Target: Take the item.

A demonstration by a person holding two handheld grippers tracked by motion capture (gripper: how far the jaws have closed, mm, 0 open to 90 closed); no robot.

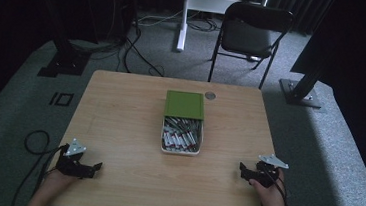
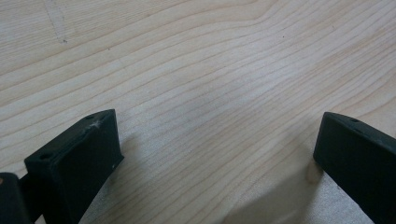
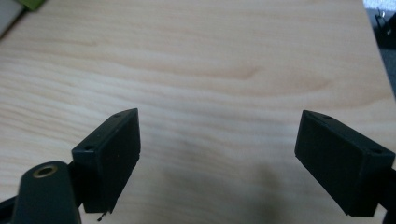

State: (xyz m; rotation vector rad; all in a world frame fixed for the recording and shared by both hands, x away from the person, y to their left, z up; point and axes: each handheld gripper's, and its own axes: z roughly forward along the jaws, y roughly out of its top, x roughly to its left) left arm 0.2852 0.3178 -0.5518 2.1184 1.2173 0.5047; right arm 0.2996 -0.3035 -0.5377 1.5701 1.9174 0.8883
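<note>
High view: your left gripper [image 1: 96, 167] sits at the near left corner of the table [image 1: 118, 127], your right gripper [image 1: 242, 169] at the near right edge, each hand low on the wood. Both well apart from the work, likely a resting stance so neither arm shades or crowds the middle.

Left gripper view: jaws spread wide, nothing but bare woodgrain between them. Right gripper view: same, jaws released and empty, hanging just above the surface; a sliver of green shows at the top left corner.

Mid-table: an open box [image 1: 180, 150], white-walled, packed with small sticks in red, white and dark tones, too small to tell what kind. Its green lid [image 1: 185, 104] lies flat just behind it, touching or overlapping the far rim, so the contents stay reachable from your side.

Farther: a small round grey disc [image 1: 210, 95] near the table's far edge. Beyond the table, a folding chair [image 1: 250, 31] on the carpet.

Judgement: nothing started; you reach forward and inward for the box.
</note>
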